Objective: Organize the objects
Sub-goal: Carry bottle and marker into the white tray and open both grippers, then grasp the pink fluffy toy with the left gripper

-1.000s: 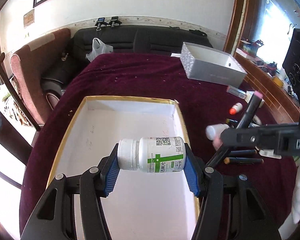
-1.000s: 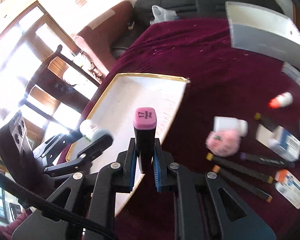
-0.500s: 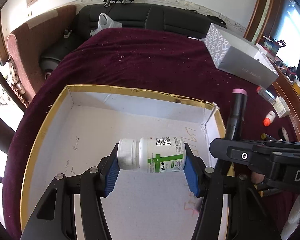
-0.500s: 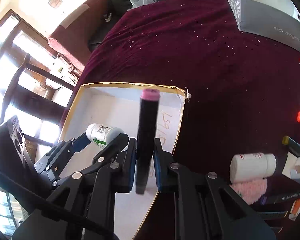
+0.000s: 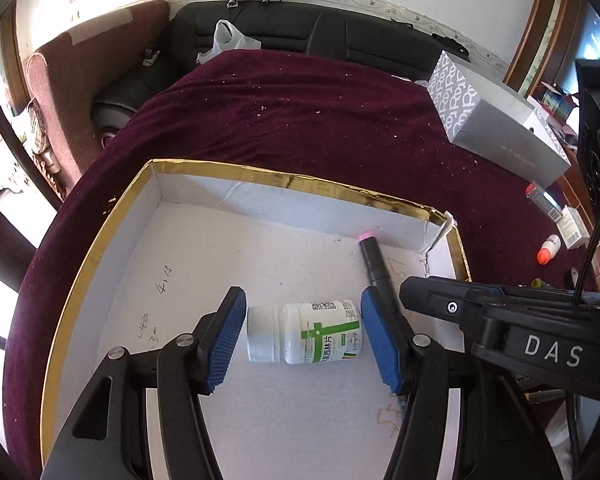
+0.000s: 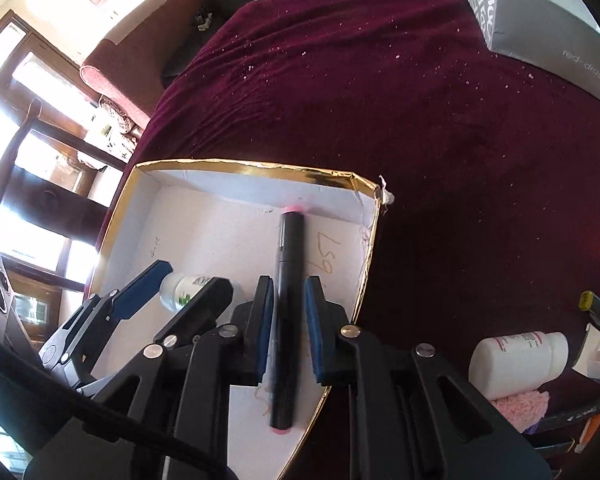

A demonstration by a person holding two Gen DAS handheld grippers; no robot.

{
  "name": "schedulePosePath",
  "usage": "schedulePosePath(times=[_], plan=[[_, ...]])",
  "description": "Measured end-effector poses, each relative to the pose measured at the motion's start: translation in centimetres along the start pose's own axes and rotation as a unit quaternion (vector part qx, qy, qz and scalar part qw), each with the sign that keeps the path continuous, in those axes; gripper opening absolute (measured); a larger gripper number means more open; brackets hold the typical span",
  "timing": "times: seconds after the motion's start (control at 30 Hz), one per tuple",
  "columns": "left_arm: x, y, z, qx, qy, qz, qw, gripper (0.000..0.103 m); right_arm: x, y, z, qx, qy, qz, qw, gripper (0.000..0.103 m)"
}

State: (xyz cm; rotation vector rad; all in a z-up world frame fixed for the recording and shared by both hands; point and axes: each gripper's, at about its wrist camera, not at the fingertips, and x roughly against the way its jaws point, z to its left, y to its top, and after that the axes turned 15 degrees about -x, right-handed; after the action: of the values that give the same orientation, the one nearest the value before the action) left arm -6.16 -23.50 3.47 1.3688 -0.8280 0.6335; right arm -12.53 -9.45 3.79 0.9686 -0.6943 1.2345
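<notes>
A white-lined box with a gold rim [image 5: 260,170] lies on the maroon tablecloth. On its floor lies a white pill bottle with a green label [image 5: 312,336], on its side. My left gripper [image 5: 302,300] straddles it with a thin gap at each blue pad, so it is open. To the right lies a black marker with a pink cap [image 6: 290,240], its cap against the far wall. My right gripper [image 6: 289,280] is around the marker's middle. Its jaws are opening, and a gap shows on both sides of the marker.
A grey shoe box [image 5: 500,128] stands at the far right of the table [image 6: 420,120]. Right of the gold box lie another white bottle [image 6: 516,360], a pink fluffy pad [image 6: 520,408], a small orange-capped bottle [image 5: 548,250], cartons and dark markers. A black sofa [image 5: 340,40] stands behind.
Both grippers sank into the box. The bottle went from being gripped in the air to lying on the floor. The marker tipped from upright to lying flat, loose between the pads.
</notes>
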Motion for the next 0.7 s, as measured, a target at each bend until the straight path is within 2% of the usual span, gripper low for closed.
schedulePosePath(times=[0.1, 0.17, 0.23, 0.33, 0.47, 0.53, 0.6, 0.63, 0.67, 0.7], plan=[[0.8, 0.1, 0.6, 0.017, -0.009, -0.008, 0.9998, 0.059, 1.0, -0.2, -0.2, -0.01, 0.016, -0.01, 1.0, 0.025], [1.4, 0.2, 0.9, 0.022, -0.015, -0.013, 0.9996, 0.06, 2.5, -0.5, -0.3, -0.013, 0.012, -0.033, 0.999, 0.038], [2.5, 0.2, 0.9, 0.021, -0.014, -0.019, 0.9995, 0.06, 4.0, -1.1, -0.4, -0.006, 0.011, -0.054, 0.998, 0.043], [4.2, 0.0, 1.0, 0.027, -0.017, -0.029, 0.9991, 0.06, 6.7, -2.5, -0.9, 0.004, 0.003, -0.091, 0.996, 0.044], [7.4, -0.5, 0.2, 0.034, -0.041, -0.058, 0.9969, 0.06, 10.4, -4.3, -2.5, 0.006, -0.008, -0.14, 0.99, 0.044], [8.7, -0.7, -0.9, 0.026, -0.052, -0.071, 0.9958, 0.062, 13.3, -5.9, -3.5, 0.017, -0.026, -0.188, 0.982, 0.046], [9.7, -0.9, -2.8, 0.01, -0.063, -0.082, 0.9946, 0.067, 16.1, -7.6, -4.6, 0.026, -0.052, -0.247, 0.967, 0.071], [10.0, -1.0, -3.7, 0.002, -0.072, -0.084, 0.9939, 0.067, 17.5, -8.5, -5.8, 0.021, -0.063, -0.279, 0.958, 0.091], [10.1, -1.1, -4.9, -0.008, -0.082, -0.083, 0.9931, 0.067, 18.6, -9.3, -7.4, 0.002, -0.066, -0.3, 0.952, 0.092], [9.8, -1.1, -6.6, -0.023, -0.094, -0.077, 0.9923, 0.067, 18.9, -9.2, -8.3, -0.015, -0.067, -0.302, 0.951, 0.092]])
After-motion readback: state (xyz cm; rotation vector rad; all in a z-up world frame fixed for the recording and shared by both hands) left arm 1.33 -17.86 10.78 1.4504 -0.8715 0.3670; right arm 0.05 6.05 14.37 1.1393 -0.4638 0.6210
